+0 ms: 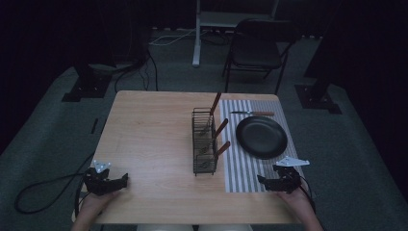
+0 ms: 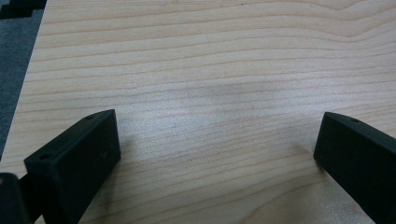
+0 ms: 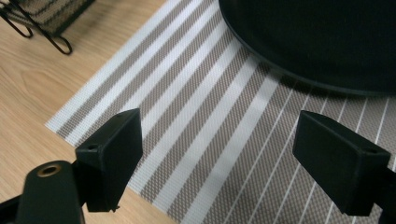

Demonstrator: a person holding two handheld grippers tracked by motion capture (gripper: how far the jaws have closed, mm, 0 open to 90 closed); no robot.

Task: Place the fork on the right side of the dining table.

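Striped placemat (image 3: 224,140) beneath right claw (image 3: 217,154), plate (image 3: 322,42) ahead.

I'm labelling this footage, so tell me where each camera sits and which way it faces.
High view: above the near edge, facing forward and down on the table; both hands show.
Left gripper view: on the left gripper, facing bare wood; open fingers.
Right gripper view: on the right gripper, facing the striped placemat and black plate, shared with the high view.

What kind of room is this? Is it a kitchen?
Probably not a kitchen, more likely a recording studio or lab: dark curtains all round, a folding chair on carpet, cables, and one table set with a plate.
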